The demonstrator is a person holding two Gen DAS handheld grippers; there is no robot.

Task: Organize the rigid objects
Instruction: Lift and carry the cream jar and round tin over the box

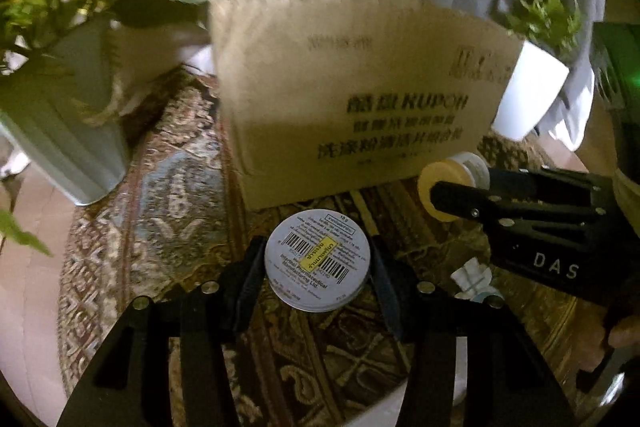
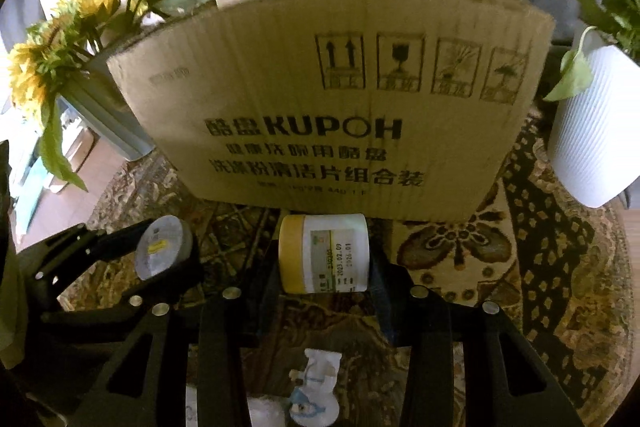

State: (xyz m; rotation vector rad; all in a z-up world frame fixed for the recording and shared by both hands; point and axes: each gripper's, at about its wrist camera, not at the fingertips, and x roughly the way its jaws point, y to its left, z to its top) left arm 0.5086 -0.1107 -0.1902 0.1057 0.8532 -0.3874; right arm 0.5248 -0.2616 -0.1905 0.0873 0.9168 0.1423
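Note:
A round silver tin point(image 1: 316, 263) with a barcode label sits between the fingers of my left gripper point(image 1: 316, 251), which is shut on its rim and holds it above the patterned cloth. My right gripper point(image 2: 326, 259) is shut on a white jar point(image 2: 334, 253) with a yellow lid, held on its side. Each view shows the other tool: the right gripper point(image 1: 450, 189) with the jar point(image 1: 460, 171) at the right, the left gripper point(image 2: 162, 257) with the tin point(image 2: 160, 247) at the left. A KUPOH cardboard box point(image 2: 328, 99) stands upright just beyond both.
A white vase of sunflowers point(image 2: 100, 115) stands left of the box and a white ribbed plant pot point(image 2: 592, 131) to its right. A small white figurine point(image 2: 316, 387) lies on the patterned round tablecloth point(image 2: 520, 267) below my right gripper. A person in pale clothing stands behind the box.

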